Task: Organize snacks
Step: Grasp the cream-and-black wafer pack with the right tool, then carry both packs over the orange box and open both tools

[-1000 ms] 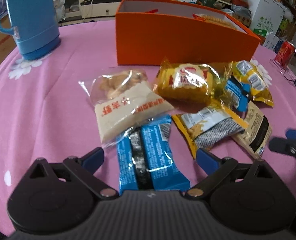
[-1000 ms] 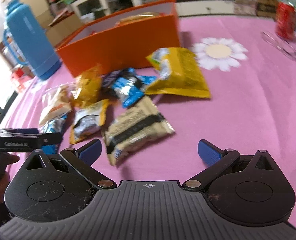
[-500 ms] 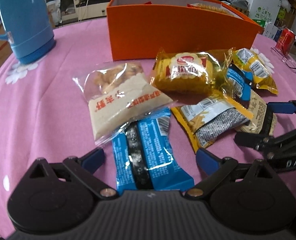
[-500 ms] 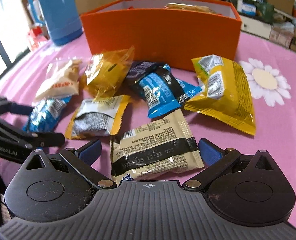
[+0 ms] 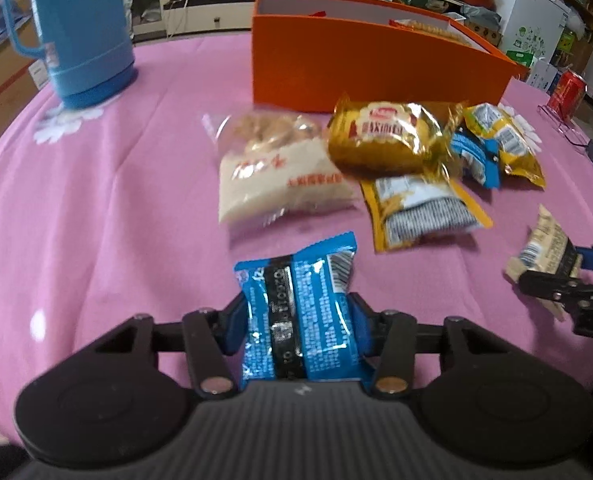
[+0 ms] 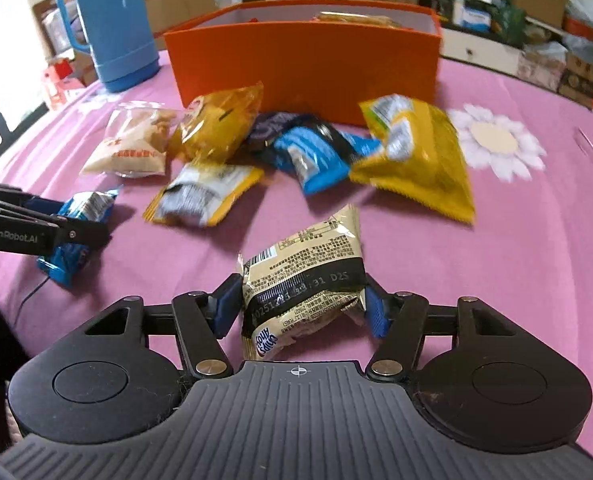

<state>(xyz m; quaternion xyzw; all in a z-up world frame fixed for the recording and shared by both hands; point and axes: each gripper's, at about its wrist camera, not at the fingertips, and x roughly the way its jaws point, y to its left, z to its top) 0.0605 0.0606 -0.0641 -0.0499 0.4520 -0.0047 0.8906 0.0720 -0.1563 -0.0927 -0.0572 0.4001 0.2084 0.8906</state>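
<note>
A pink flowered tablecloth (image 5: 96,200) fills both views. An orange box (image 5: 360,68) is seen open at the upper middle of each frame, with some snacks already inside, and a blue flask (image 5: 84,32) stands at the upper left. Between the box and the claws, loose packets are scattered: a large yellow bag (image 6: 416,156), a gold packet (image 5: 384,140), a clear bag of biscuits (image 5: 280,172) and a yellow-and-grey packet (image 5: 420,212).

The left claw (image 5: 298,320), at the lower middle of its own view, has just been closing and is now clamped on a blue packet (image 5: 300,312), which is pinched across its short width, its long axis running up the frame toward the box. The right claw (image 6: 300,308) has likewise just been closing and is clamped on a beige packet (image 6: 308,280), crumpled between the pads, with its free end pointing up the frame.

Both packets are judged to be gripped, so carrying them to the box looks to be the next step. The box lies straight up the frame from each claw, beyond the scattered packets, so each load would have to be lifted over them. In the right view the box appears closer and nearly square-on; neither hand is clearly nearer.
</note>
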